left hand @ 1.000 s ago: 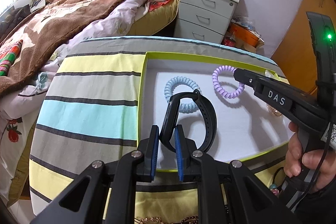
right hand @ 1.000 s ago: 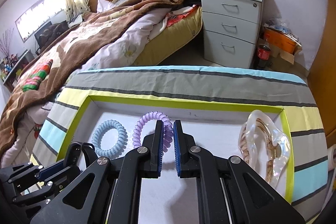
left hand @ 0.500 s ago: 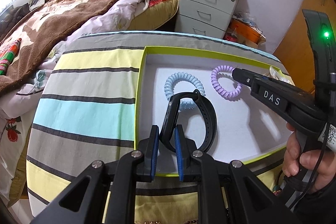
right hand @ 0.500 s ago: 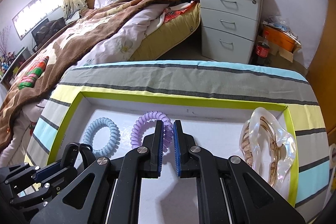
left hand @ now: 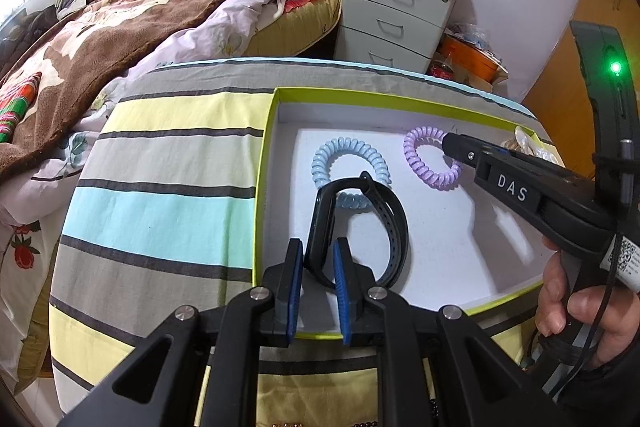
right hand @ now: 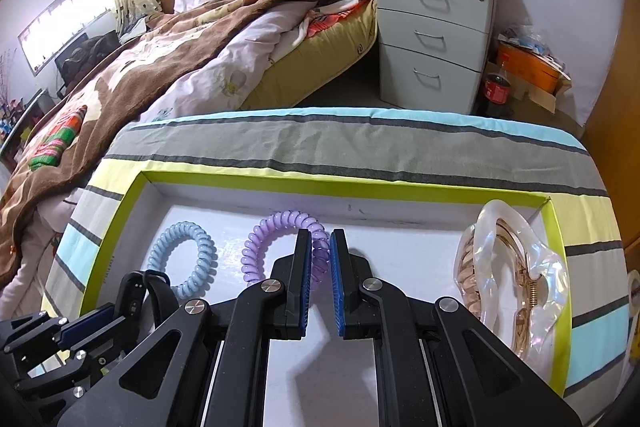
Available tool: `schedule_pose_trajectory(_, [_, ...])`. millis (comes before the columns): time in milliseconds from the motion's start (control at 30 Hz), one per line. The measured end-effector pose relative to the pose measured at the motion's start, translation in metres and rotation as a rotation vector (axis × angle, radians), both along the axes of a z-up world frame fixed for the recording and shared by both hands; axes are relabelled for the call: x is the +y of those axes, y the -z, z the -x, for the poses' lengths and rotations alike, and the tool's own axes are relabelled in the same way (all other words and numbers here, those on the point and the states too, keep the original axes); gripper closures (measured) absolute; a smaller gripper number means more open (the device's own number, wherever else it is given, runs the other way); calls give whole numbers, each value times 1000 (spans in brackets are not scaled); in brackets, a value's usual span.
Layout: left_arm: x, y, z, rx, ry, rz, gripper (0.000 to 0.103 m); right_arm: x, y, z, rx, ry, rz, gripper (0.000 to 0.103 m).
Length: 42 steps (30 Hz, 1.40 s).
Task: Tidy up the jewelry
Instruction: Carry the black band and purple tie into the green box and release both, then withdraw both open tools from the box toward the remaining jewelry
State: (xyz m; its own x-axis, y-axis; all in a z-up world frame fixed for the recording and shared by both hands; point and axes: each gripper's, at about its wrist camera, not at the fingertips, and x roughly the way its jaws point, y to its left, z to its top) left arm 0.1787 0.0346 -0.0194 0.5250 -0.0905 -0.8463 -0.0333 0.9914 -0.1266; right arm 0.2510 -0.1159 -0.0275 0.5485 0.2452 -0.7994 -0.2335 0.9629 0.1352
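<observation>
A white box with a lime-green rim (left hand: 264, 155) (right hand: 120, 211) lies on the striped tablecloth. My left gripper (left hand: 316, 257) is shut on a black smart band (left hand: 360, 227), held upright inside the box near its left wall. The band also shows in the right wrist view (right hand: 140, 291). My right gripper (right hand: 320, 247) is shut on a purple spiral hair tie (right hand: 276, 239) (left hand: 424, 163) that rests on the box floor. A light blue spiral hair tie (left hand: 348, 167) (right hand: 188, 255) lies between them, partly behind the band.
A pearly hair claw clip (right hand: 516, 275) lies at the box's right end. Beads (left hand: 360, 423) show at the table's near edge. A bed (right hand: 180, 39) and a white drawer unit (right hand: 436, 39) stand beyond the table.
Both grippers drew back a little toward the near side, each keeping its hold. The right jaws look slightly wider on the purple tie.
</observation>
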Motion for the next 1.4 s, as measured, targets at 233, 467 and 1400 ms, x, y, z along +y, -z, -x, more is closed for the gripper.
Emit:
schedule_pose_trajectory(233, [0,1,-1,2,-1,1,86,0,1,0,11,-4,3,93])
schedule_pose_trajectory(467, [1,0,-1,0,4,6,78,0,2,-1,11,1,4,90])
schedule_pose_trajectory(1400, [-7,-31,26,-77,5,-2,48,-18,-41,52,-100,25,-43,64])
